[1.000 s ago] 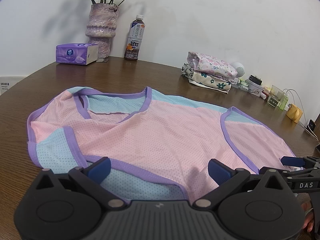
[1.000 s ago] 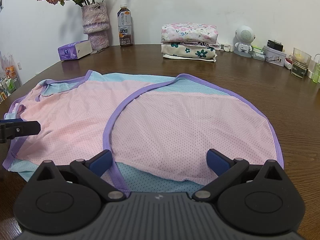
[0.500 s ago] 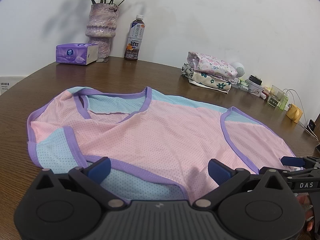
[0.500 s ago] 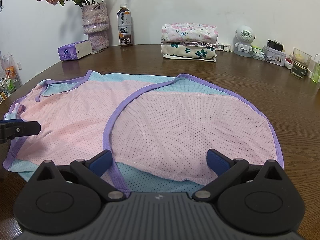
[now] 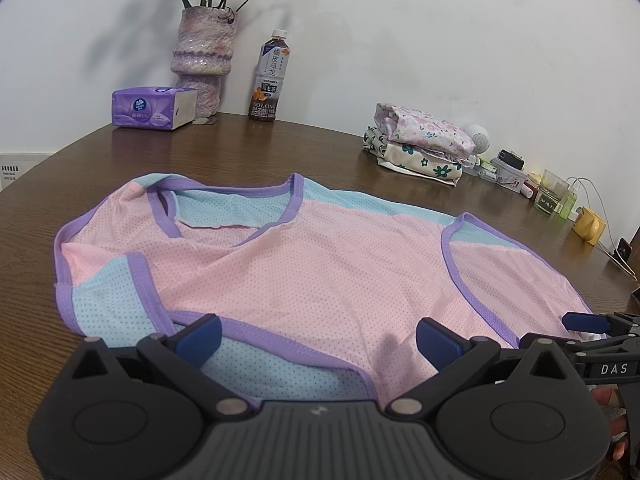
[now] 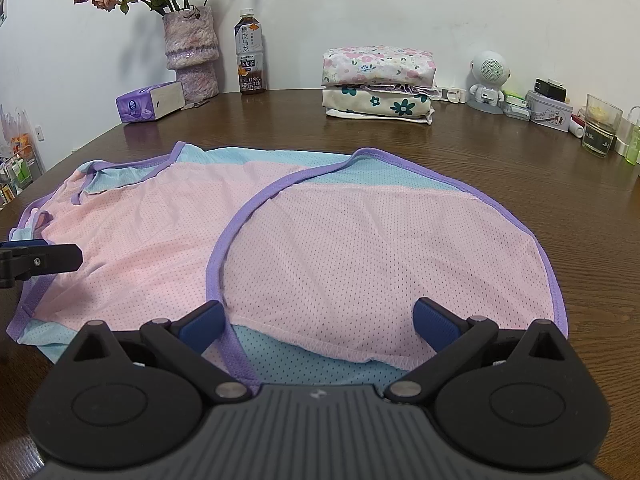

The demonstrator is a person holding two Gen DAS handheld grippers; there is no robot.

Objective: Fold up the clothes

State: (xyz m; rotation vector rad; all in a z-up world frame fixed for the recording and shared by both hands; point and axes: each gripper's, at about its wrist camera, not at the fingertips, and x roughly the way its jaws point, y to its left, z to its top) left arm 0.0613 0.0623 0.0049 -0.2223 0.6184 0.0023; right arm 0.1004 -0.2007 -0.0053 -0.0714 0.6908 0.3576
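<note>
Your left claw [image 5: 318,334] sits at the bottom of its frame with its blue pads spread wide and nothing between them, hovering just over the near edge of the pink and blue mesh top [image 5: 320,264]. The garment lies spread across the middle of the worktop [image 5: 280,148], neckline toward the upper left of the left wrist view and one armhole looping to the right.

Move across to your right claw [image 6: 318,320]: it too is wide open and holds nothing, poised at the bottom of its frame over the near hem where the pink panel meets the blue strip.

The step in hand looks like taking hold of the near edge with both claws. Lower each one until a pad slides under the purple binding, and close on both layers, not just the top one, or the mesh will peel apart as you lift. Grip at matching spots so the fold line runs straight. The fabric looks thin and slippery, so lift slowly.

Keep the fold short of the folded floral stack [image 6: 378,80] at the upper middle.
</note>
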